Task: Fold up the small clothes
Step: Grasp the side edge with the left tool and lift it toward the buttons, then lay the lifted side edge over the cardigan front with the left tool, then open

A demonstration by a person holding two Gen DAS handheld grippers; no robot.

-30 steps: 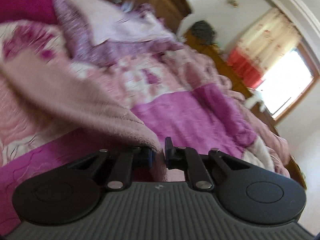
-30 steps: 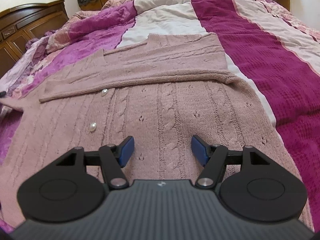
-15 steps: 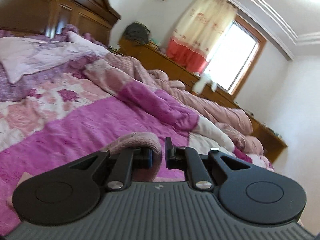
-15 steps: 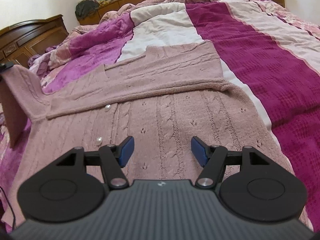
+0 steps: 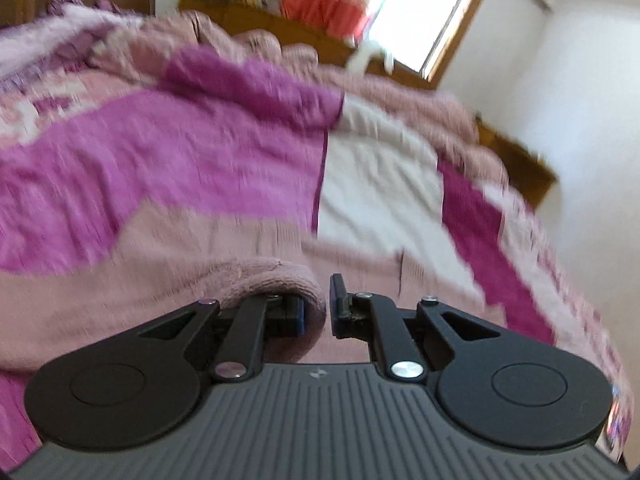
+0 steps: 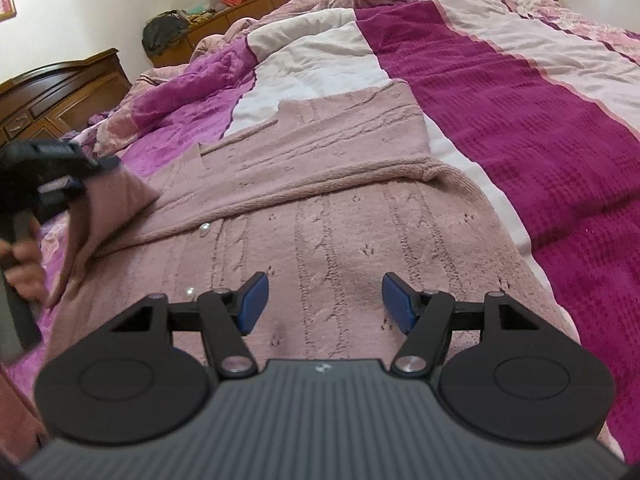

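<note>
A dusty-pink cable-knit cardigan (image 6: 328, 216) with pearl buttons lies spread on the bed, one sleeve folded across its chest. My right gripper (image 6: 322, 300) is open and empty, low over the cardigan's lower body. My left gripper (image 5: 318, 308) is shut on a thick edge of the cardigan (image 5: 276, 276), which bulges over its left finger. In the right wrist view the left gripper (image 6: 52, 176) shows at the far left, holding the cardigan's left side lifted off the bed.
The bed has a patchwork quilt (image 6: 520, 120) of magenta, purple and white. A dark wooden headboard (image 6: 60, 92) stands at the left. A wooden cabinet (image 5: 304, 40) and a bright window (image 5: 424, 12) with a red and cream curtain are beyond the bed.
My left gripper has carried the held cardigan edge inward over the garment, and its view has swung toward the bed's middle. The right gripper has stayed open in about the same place.
</note>
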